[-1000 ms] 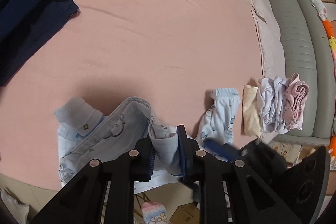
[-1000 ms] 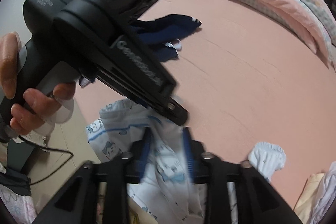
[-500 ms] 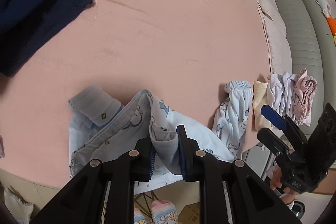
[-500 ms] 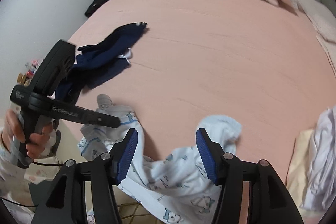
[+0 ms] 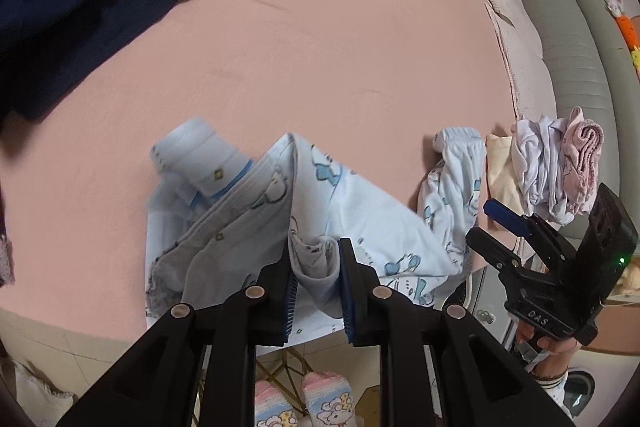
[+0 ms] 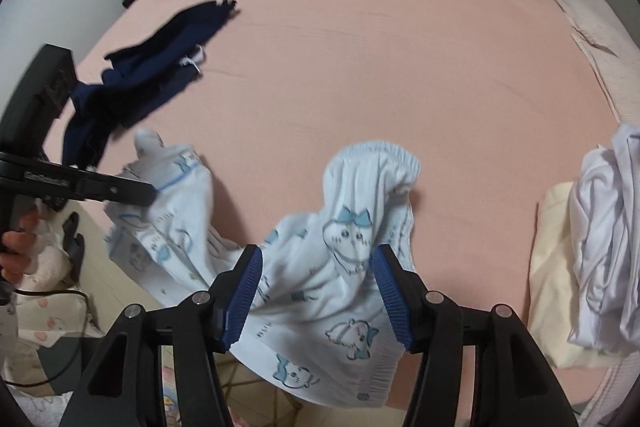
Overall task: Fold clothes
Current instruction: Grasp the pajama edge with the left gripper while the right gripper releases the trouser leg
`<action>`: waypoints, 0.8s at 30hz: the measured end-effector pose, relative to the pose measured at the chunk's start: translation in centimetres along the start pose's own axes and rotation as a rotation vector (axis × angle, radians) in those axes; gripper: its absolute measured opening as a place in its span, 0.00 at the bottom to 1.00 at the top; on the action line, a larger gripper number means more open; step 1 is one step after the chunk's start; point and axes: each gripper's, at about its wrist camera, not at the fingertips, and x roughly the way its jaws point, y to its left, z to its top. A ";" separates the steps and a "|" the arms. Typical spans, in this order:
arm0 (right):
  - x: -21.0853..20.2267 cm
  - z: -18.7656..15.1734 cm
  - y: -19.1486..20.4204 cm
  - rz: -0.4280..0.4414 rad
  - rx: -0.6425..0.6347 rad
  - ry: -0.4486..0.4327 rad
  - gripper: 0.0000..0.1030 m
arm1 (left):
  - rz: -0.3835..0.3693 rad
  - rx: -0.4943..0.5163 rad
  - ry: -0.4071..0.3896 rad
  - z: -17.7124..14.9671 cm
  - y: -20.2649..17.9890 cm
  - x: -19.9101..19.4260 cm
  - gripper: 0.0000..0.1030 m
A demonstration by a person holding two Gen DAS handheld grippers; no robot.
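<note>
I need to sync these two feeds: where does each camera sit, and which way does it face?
Left wrist: on the left claw, angled down over the bed's near edge at the printed pyjamas it pinches; right claw and hand at right.
Right wrist: on the right claw, open over the pyjamas; left claw at left.
Shared: pyjamas, navy garment, pink bed.

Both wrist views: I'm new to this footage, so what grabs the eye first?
The pale blue cartoon-print garment sprawls over the near edge of the pink bed; the left gripper pinches a fold of it, while the right gripper stands open over it. A navy garment lies far left, and a folded pile sits right.
</note>
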 end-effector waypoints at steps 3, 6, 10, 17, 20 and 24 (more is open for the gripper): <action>0.6 -0.5 -0.4 0.007 0.023 0.015 0.56 | 0.000 -0.012 0.016 -0.5 0.8 0.5 0.16; 1.0 -1.2 -0.7 0.021 0.045 0.029 0.56 | 0.000 -0.026 0.028 -0.9 1.6 1.0 0.16; 1.2 -1.6 -0.7 0.003 0.071 0.036 0.56 | 0.024 -0.014 0.022 -1.3 1.8 1.2 0.16; -0.1 -1.7 0.6 0.039 0.165 0.028 0.56 | 0.109 0.040 0.017 -2.2 1.2 2.1 0.16; -0.9 -1.5 1.7 0.074 0.162 -0.013 0.56 | 0.122 0.053 0.017 -2.5 1.1 2.2 0.16; -1.1 -1.1 3.9 0.128 0.063 -0.079 0.54 | 0.107 0.046 0.023 -2.5 1.5 2.0 0.16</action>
